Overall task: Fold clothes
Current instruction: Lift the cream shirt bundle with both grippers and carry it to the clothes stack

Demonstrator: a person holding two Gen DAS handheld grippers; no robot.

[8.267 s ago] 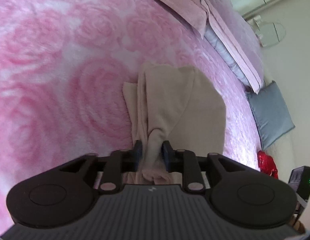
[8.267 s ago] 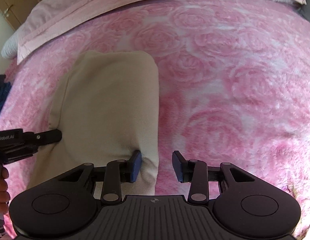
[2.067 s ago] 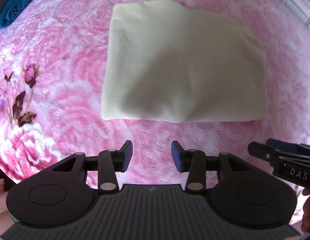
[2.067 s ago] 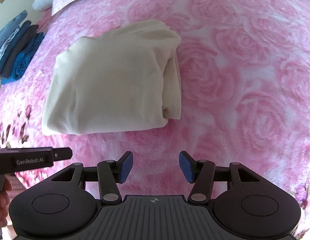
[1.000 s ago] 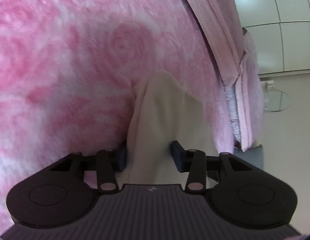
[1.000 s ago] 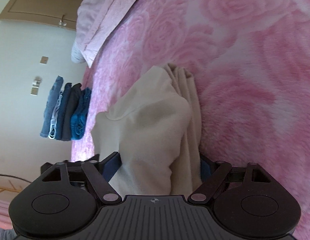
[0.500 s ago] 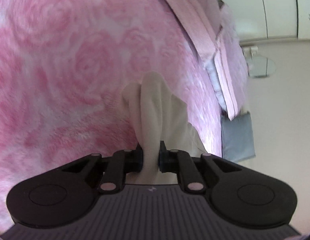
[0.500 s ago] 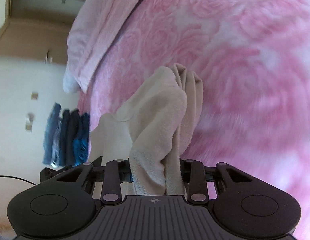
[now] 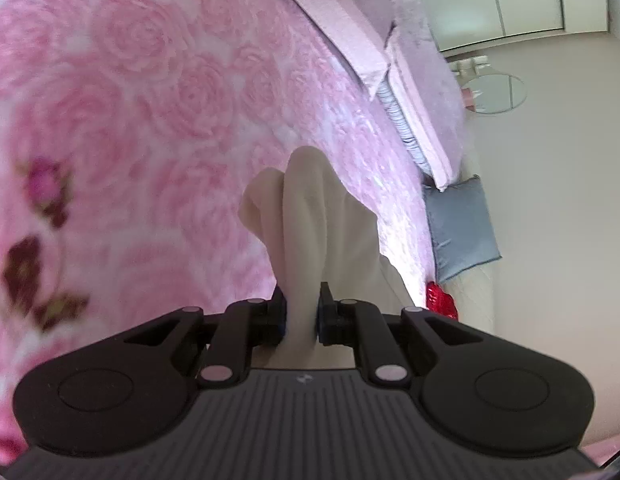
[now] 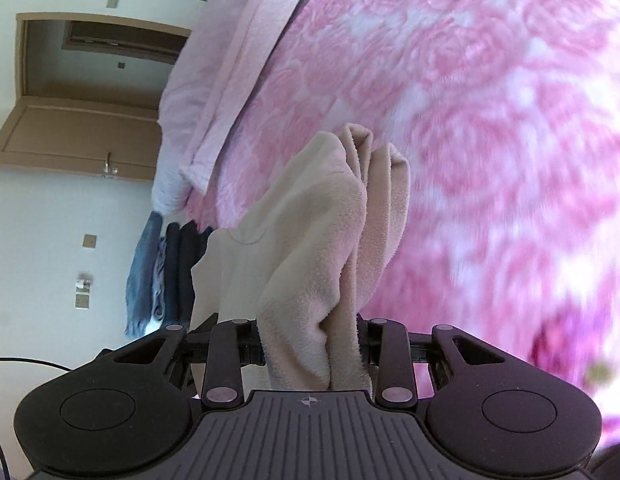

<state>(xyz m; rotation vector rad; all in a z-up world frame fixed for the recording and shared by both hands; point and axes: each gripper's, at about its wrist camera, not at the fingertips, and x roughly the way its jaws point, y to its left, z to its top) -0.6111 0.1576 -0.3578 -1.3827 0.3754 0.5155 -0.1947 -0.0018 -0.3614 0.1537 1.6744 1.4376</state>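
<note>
Cream fuzzy folded cloth (image 9: 317, 236) is pinched by the left hand-held gripper (image 9: 301, 314) and right hand-held gripper (image 10: 310, 344) above the pink rose bed blanket (image 9: 142, 112), so folding looks nearly done.

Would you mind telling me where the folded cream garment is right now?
The cream garment is clamped at either end by the left gripper and right gripper, above the pink rose blanket.

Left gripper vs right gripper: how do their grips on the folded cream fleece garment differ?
Left gripper pinches a thin, smooth fold of the folded cream fleece garment, fingers nearly together. Right gripper clamps a thick bunch of several layers, fingers set wider apart. Both are shut on it above the pink rose-patterned blanket.
</note>
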